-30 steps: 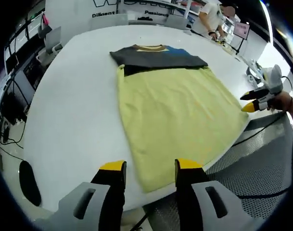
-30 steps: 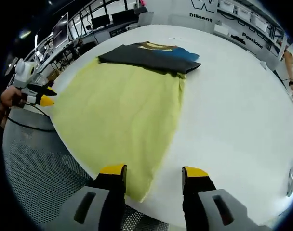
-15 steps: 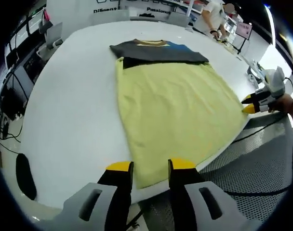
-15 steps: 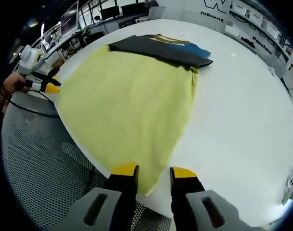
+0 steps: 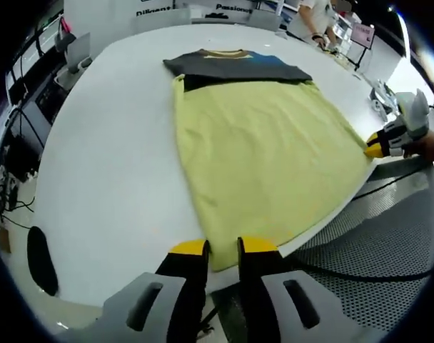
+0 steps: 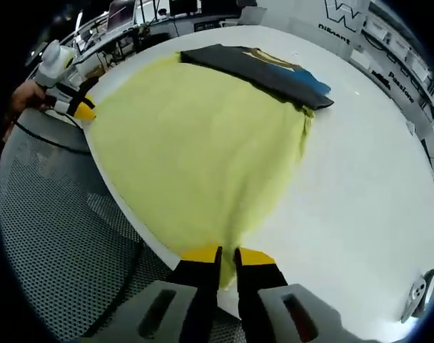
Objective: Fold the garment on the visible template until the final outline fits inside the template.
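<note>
My left hand-held gripper (image 5: pixel 222 249) is clamped on one near corner of the yellow-green garment (image 5: pixel 263 157); my right hand-held gripper (image 6: pixel 227 256) pinches the other; it lies flat on the white tabletop (image 5: pixel 106 164).

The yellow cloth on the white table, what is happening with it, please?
A person with a gripper in each hand is handling the yellow cloth, which lies flat on the white table. The left gripper and the right gripper are each closed on a near corner of it at the table's edge. A dark folded garment lies across the cloth's far end. No fold of the yellow cloth has been made yet.
</note>
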Motion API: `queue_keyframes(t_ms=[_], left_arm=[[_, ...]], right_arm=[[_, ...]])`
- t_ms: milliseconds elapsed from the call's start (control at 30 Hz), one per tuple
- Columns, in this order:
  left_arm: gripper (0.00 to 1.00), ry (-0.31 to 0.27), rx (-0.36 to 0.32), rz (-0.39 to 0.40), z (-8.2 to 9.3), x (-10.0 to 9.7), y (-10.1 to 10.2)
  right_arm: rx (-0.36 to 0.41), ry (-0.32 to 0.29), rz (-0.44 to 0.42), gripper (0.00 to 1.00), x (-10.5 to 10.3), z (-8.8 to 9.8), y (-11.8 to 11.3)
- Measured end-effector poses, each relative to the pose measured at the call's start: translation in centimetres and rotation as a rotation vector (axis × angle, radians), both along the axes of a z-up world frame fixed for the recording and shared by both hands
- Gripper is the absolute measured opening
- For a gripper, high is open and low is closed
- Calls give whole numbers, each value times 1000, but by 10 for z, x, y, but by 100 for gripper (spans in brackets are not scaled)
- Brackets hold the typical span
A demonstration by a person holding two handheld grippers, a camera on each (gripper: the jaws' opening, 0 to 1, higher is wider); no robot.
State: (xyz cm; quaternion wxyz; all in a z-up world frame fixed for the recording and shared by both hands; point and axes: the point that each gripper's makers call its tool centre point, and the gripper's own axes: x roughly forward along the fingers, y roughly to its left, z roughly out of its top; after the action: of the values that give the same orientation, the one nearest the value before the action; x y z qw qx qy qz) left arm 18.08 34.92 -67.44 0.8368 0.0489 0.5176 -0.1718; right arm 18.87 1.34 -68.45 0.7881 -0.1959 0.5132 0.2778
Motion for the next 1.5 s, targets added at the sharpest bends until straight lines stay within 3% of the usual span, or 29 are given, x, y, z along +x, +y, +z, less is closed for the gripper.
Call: queue_keyframes(t_ms=[100, 167, 267, 333, 467, 533, 600, 700, 967, 1067, 1300, 1367, 1500], left_arm=[[1, -6, 9, -1, -1, 1, 2], [0, -16, 20, -11, -2, 2, 1], [0, 16, 14, 5, -1, 0, 1], [0, 19, 18, 24, 2, 3, 2], [0, 18, 17, 35, 8, 4, 2], [0, 18, 9, 39, 11, 3, 2], [0, 37, -66, 115, 22, -5, 1], [0, 36, -64, 124, 30, -7, 5], [0, 82, -89, 127, 38, -20, 2], [0, 81, -88, 119, 45, -25, 3], [0, 29, -103, 138, 58, -17, 6], [0, -22, -116, 148, 69, -6, 9], [0, -133, -118, 148, 82, 13, 11]], right_arm=[[-34, -22, 23, 0, 4, 0, -3], [-10, 17, -6, 0, 4, -1, -3], [116, 107, -160, 0, -1, 1, 1], [164, 128, -203, 0, -1, 4, 1], [174, 129, -238, 0, 3, 10, -7], [196, 127, -244, 0, 5, 14, -7], [237, 145, -230, 0, 1, 26, -8], [302, 168, -263, 0, -3, 37, -7], [266, 173, -205, 0, -14, 46, -15], [288, 181, -199, 0, -20, 55, -16], [380, 131, -247, 0, -8, 75, -12], [411, 76, -263, 0, 2, 90, -14], [435, 17, -267, 0, 14, 99, -12]])
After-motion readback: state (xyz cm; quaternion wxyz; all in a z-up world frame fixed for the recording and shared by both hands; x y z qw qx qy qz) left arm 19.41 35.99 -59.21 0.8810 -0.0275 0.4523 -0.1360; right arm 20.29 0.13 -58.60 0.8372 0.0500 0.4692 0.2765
